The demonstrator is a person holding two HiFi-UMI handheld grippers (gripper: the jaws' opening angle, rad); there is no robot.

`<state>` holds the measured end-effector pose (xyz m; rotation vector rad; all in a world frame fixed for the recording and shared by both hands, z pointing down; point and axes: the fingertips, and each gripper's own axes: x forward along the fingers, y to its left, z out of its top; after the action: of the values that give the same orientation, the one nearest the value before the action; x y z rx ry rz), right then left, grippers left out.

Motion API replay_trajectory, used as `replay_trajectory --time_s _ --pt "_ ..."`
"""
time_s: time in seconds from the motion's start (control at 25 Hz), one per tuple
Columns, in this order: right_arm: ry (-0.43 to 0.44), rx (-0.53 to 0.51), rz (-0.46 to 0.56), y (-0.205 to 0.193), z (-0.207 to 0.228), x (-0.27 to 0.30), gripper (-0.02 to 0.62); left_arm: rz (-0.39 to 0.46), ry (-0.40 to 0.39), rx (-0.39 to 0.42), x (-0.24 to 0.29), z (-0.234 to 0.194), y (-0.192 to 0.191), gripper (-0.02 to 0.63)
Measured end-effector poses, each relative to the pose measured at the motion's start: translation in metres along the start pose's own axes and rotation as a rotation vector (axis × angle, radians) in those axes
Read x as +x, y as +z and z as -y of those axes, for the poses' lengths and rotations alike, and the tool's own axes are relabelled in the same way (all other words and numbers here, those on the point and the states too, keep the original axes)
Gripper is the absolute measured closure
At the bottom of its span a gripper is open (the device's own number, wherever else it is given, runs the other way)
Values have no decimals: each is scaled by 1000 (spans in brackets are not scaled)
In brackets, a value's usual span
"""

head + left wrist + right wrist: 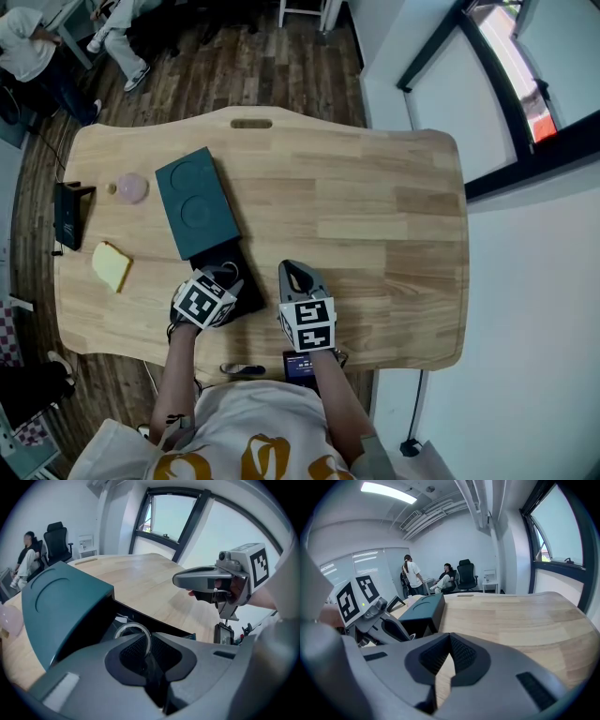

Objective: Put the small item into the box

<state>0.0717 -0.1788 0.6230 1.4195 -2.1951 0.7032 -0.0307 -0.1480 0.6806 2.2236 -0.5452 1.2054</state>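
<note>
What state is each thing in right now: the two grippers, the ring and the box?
Left gripper: shut on the ring.
Ring: pinched in the jaws, over the box's open end.
Right gripper: shut, empty.
Box: open, black inside showing.

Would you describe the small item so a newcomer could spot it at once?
On the wooden table, find the dark teal box left of centre. The left gripper hovers at its open near end. Pinched in the gripper's jaws is a thin silver ring, the only metal hoop there.
</note>
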Motion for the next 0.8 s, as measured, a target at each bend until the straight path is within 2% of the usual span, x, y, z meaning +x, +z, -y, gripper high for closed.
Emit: replay_trajectory --time_s 0.56,0.8 --pt "-3 7 -9 -4 2 0 591 -219 -16 132 17 12 -18 566" --pt "-1 6 -9 -4 4 0 591 -231 -32 122 19 17 -16 566"
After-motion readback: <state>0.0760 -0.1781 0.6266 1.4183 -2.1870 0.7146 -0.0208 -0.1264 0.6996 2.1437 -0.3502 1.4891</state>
